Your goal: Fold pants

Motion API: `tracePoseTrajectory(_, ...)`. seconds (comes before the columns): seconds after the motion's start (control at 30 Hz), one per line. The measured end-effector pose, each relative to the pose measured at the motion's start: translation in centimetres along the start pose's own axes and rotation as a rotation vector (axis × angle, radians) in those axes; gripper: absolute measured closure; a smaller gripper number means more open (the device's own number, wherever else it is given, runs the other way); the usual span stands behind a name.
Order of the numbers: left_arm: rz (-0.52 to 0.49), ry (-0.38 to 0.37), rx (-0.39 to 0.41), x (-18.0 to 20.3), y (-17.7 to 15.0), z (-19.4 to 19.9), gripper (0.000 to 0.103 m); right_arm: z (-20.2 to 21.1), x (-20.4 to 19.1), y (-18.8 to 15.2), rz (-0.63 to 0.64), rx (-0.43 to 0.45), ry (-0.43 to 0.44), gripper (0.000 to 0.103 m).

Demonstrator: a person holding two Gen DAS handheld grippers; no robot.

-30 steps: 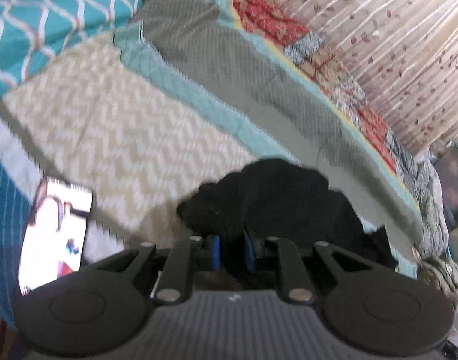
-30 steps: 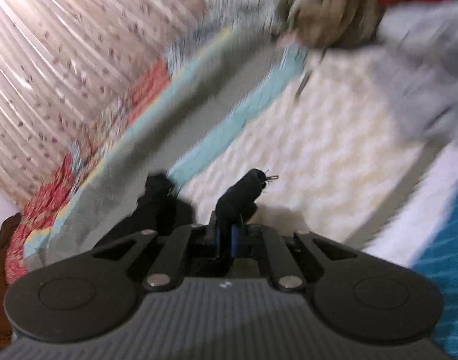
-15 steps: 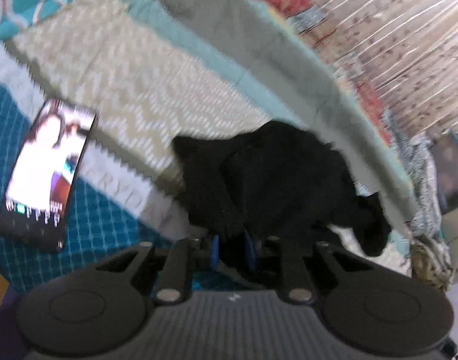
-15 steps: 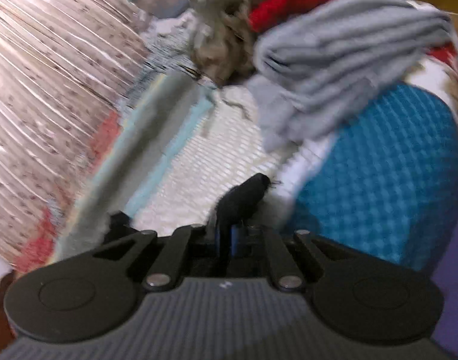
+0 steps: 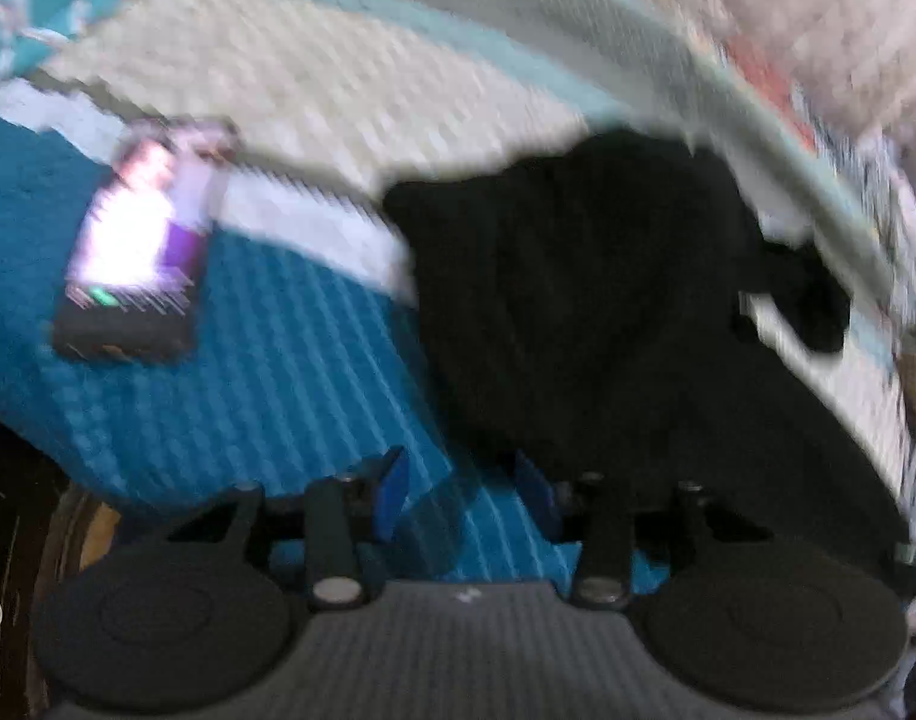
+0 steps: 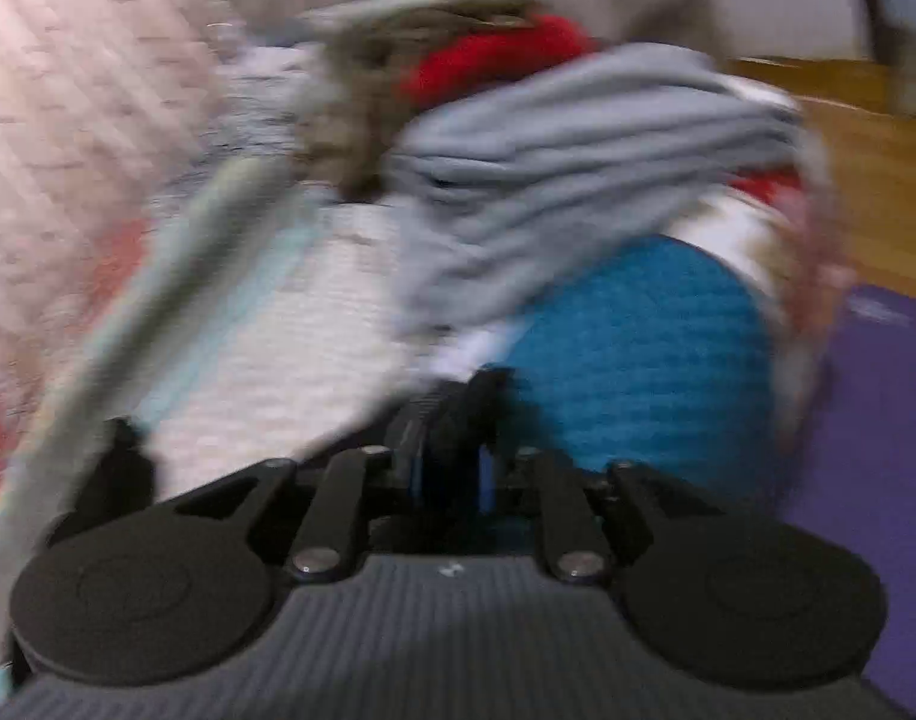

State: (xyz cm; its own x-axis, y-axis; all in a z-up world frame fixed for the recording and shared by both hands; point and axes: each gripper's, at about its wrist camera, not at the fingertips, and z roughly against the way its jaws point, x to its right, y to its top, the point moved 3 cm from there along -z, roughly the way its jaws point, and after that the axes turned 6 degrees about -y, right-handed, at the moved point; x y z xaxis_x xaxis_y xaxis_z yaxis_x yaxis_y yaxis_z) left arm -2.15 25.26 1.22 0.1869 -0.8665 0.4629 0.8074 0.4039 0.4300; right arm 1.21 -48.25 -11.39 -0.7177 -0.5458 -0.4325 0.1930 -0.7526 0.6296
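The black pants (image 5: 589, 300) lie spread on the bed, over the white chevron quilt and the teal cover near the bed's edge. My left gripper (image 5: 460, 492) is open, its blue pads apart with teal cover between them, right at the pants' near edge. My right gripper (image 6: 452, 468) is shut on a bunch of the black pants (image 6: 458, 414), held low over the teal cover. Both views are blurred.
A phone (image 5: 140, 246) with a lit screen lies on the teal cover (image 5: 290, 384) to the left. A pile of grey, red and brown clothes (image 6: 565, 144) sits at the bed's end. A wooden floor (image 6: 877, 180) and a purple mat (image 6: 877, 420) lie beyond.
My left gripper has opened and let go of the pants, which now lie flatter toward the bed's edge. My right gripper moved lower toward the teal cover, still holding cloth.
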Motion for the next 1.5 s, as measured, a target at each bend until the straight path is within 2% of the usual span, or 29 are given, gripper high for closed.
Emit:
tracePoseTrajectory(0.13,0.051,0.031,0.131,-1.7,4.7,1.7,0.060,2.5,-0.4,0.7,0.002,0.096,-0.040,0.066)
tracePoseTrajectory(0.2,-0.001,0.054,0.171,-0.7,7.8,0.9,0.050,3.3,-1.6,0.9,0.026,0.112,-0.006,0.066)
tracePoseTrajectory(0.23,-0.028,0.063,0.176,-0.2,9.0,0.0,0.045,2.8,-2.5,1.3,0.040,0.097,0.021,0.066)
tracePoseTrajectory(0.4,-0.116,0.074,0.127,1.8,14.9,-8.0,0.049,3.3,-7.5,-0.2,0.145,-0.009,0.146,0.066)
tracePoseTrajectory(0.57,-0.226,0.023,0.109,4.4,17.2,-14.5,0.048,2.6,-12.0,-2.6,0.266,-0.093,0.225,0.062)
tracePoseTrajectory(0.63,-0.209,-0.055,0.075,5.3,17.6,-16.3,0.048,1.7,-13.2,-3.5,0.293,-0.118,0.244,0.062)
tracePoseTrajectory(0.7,-0.223,-0.161,0.005,7.4,16.8,-18.0,0.048,0.0,-14.4,-4.1,0.306,-0.146,0.258,0.062)
tracePoseTrajectory(0.73,-0.273,-0.160,-0.014,8.6,16.1,-18.6,0.048,-0.1,-15.1,-4.4,0.321,-0.159,0.264,0.062)
tracePoseTrajectory(0.77,-0.359,-0.134,-0.026,10.2,15.0,-19.1,0.048,-2.3,-15.9,-4.4,0.323,-0.170,0.272,0.062)
tracePoseTrajectory(0.8,-0.452,-0.117,-0.032,11.6,13.7,-19.4,0.048,-2.7,-16.8,-4.7,0.338,-0.178,0.280,0.062)
tracePoseTrajectory(0.9,-0.643,-0.060,-0.013,13.9,10.4,-19.6,0.048,-4.7,-19.6,-5.3,0.362,-0.202,0.311,0.061)
tracePoseTrajectory(0.93,-0.671,-0.041,0.000,14.2,9.9,-19.7,0.050,-5.6,-20.9,-5.5,0.358,-0.212,0.321,0.061)
tracePoseTrajectory(1.0,-0.687,-0.047,0.006,14.5,9.2,-19.5,0.069,-7.0,-23.7,-5.6,0.369,-0.229,0.364,0.052)
tracePoseTrajectory(1.03,-0.686,-0.072,-0.006,14.7,9.2,-19.3,0.098,-7.8,-25.1,-5.8,0.382,-0.240,0.386,0.048)
tracePoseTrajectory(1.07,-0.684,-0.076,-0.004,15.0,9.1,-18.9,0.101,-8.5,-26.9,-6.1,0.400,-0.244,0.402,0.040)
tracePoseTrajectory(1.1,-0.697,-0.058,0.018,15.1,9.1,-18.4,0.101,-9.3,-28.3,-6.3,0.420,-0.249,0.413,0.037)
tracePoseTrajectory(1.17,-0.721,-0.012,0.089,15.3,9.2,-17.2,0.101,-11.0,-31.0,-7.0,0.451,-0.271,0.409,0.037)
tracePoseTrajectory(1.23,-0.659,0.027,0.179,14.2,10.5,-15.1,0.101,-12.6,-33.0,-7.9,0.482,-0.303,0.411,0.037)
tracePoseTrajectory(1.27,-0.594,0.041,0.223,13.2,11.6,-13.8,0.101,-13.5,-33.9,-8.5,0.514,-0.325,0.406,0.038)
tracePoseTrajectory(1.3,-0.523,0.068,0.268,11.9,12.8,-12.6,0.101,-14.2,-34.7,-9.3,0.559,-0.346,0.384,0.051)
tracePoseTrajectory(1.37,-0.418,0.169,0.340,9.3,15.2,-11.0,0.101,-14.4,-35.3,-10.2,0.612,-0.335,0.331,0.089)
tracePoseTrajectory(1.43,-0.321,0.249,0.356,6.7,17.1,-10.1,0.101,-12.1,-35.3,-9.6,0.636,-0.231,0.349,0.092)
tracePoseTrajectory(1.5,-0.267,0.248,0.355,5.5,18.0,-9.3,0.101,-8.9,-34.2,-7.5,0.603,-0.090,0.376,0.094)
